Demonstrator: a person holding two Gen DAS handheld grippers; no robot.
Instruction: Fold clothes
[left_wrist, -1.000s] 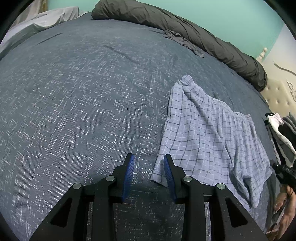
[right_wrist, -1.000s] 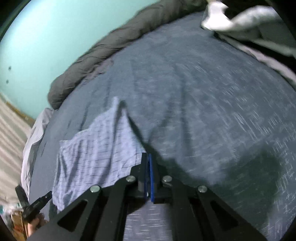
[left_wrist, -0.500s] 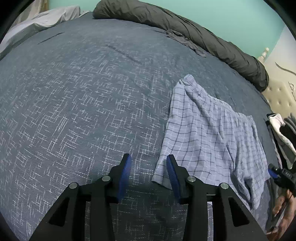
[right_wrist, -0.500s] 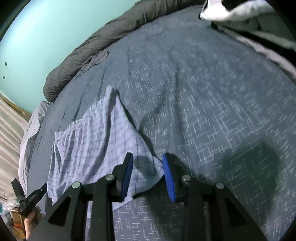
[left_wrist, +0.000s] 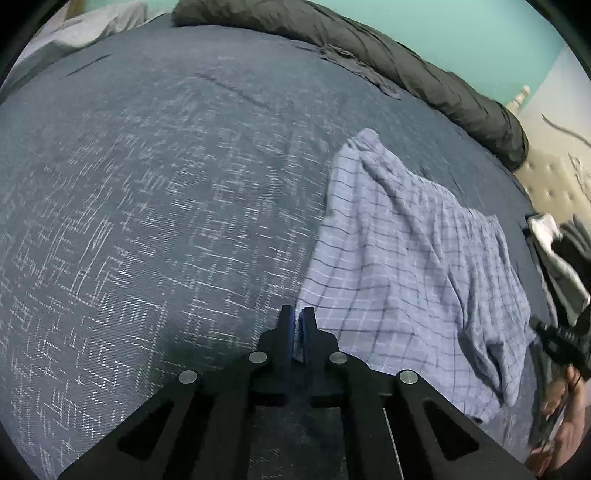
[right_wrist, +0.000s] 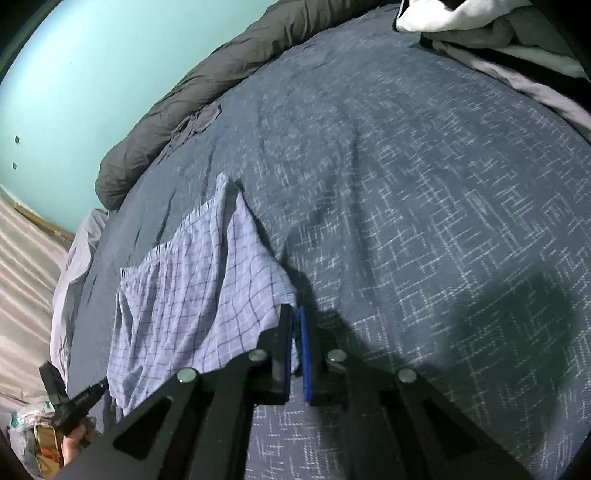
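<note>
on the blue bedspread (left_wrist: 155, 206) the plaid shorts (left_wrist: 402, 266) lie spread flat. both my jaws stood apart half a second ago; now my left gripper (left_wrist: 297, 325) and right gripper (right_wrist: 293, 328) each pinch a near corner, so i judge a fold can follow.

I've got open bedspread (left_wrist: 155, 206) across the whole left and far side, nothing to snag. Far edge is blocked by the rolled dark duvet (left_wrist: 399, 70); a clothes pile (left_wrist: 561, 254) crowds the right edge beside the plaid shorts (left_wrist: 413, 266).
</note>
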